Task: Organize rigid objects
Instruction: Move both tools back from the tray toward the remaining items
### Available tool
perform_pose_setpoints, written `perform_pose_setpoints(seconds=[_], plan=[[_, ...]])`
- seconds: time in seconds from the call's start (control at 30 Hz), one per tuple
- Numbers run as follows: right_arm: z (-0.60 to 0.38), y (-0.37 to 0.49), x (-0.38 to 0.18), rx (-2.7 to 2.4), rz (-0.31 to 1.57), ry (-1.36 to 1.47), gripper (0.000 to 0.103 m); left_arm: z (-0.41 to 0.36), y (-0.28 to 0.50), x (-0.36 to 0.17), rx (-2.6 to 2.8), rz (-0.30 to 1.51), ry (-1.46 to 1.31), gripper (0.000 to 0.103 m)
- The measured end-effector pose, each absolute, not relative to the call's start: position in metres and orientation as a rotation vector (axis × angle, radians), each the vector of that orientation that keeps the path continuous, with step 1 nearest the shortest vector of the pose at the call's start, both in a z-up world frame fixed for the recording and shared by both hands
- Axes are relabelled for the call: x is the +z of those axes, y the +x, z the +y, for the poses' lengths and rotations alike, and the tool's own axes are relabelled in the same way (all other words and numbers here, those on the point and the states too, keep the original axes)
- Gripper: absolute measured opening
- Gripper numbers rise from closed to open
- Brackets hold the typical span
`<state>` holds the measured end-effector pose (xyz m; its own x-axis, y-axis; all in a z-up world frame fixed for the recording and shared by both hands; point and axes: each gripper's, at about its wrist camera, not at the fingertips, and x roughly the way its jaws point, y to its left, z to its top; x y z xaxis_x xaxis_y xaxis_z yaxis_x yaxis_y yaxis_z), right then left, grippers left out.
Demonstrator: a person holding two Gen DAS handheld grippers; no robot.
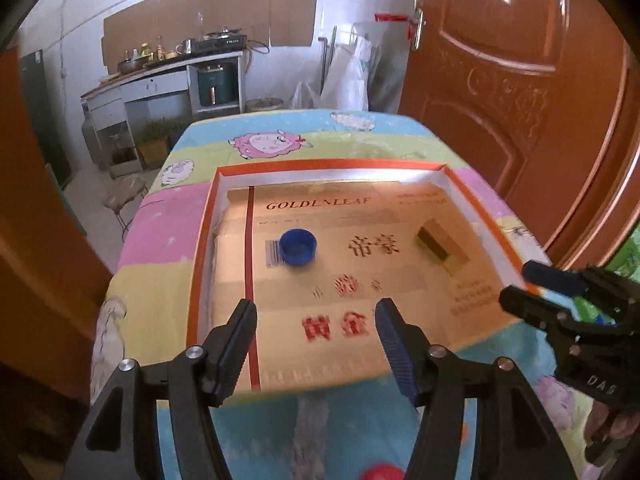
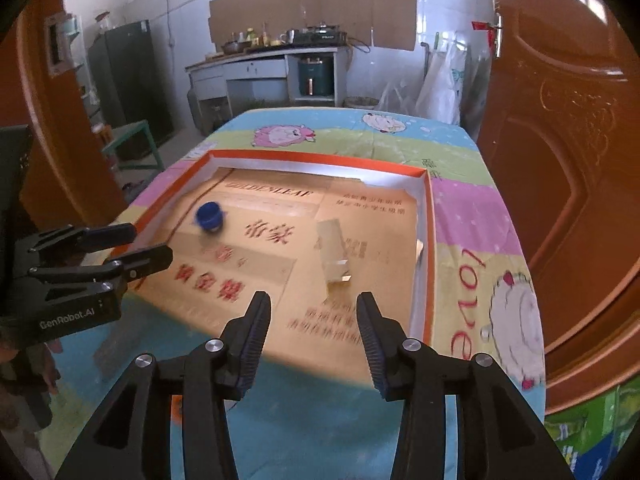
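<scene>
A shallow orange-rimmed cardboard tray (image 1: 202,240) (image 2: 428,240) lies on the table. A blue bottle cap (image 1: 298,247) (image 2: 209,216) sits open side up in its left part. A small tan rectangular block (image 1: 442,247) (image 2: 335,256) lies in its right part. My left gripper (image 1: 316,344) is open and empty above the tray's near edge; it also shows in the right wrist view (image 2: 140,246). My right gripper (image 2: 314,340) is open and empty near the tray's front right; it also shows in the left wrist view (image 1: 520,284). A red round object (image 1: 382,472) lies on the cloth below the left gripper.
The table has a pastel sheep-print cloth (image 1: 264,144) (image 2: 480,264). A brown door (image 1: 520,80) (image 2: 560,140) stands close on the right. A kitchen counter with a stove (image 1: 180,68) (image 2: 280,56) is at the back, a green stool (image 2: 136,140) to the left.
</scene>
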<state>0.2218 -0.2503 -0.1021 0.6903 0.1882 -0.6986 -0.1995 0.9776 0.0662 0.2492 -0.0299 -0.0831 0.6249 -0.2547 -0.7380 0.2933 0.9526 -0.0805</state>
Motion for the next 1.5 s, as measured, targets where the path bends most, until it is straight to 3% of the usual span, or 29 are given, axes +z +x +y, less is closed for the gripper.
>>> perform_pose_setpoints(seconds=[0.87, 1.5], plan=[[-0.229, 0.056, -0.091, 0.213, 0.702, -0.008, 0.046, -0.003, 0.097, -0.059, -0.29, 0.725, 0.052, 0.061], [-0.225, 0.019, -0.109, 0.219, 0.734, -0.006, 0.046, -0.01, 0.046, -0.121, -0.269, 0.853, 0.089, 0.061]])
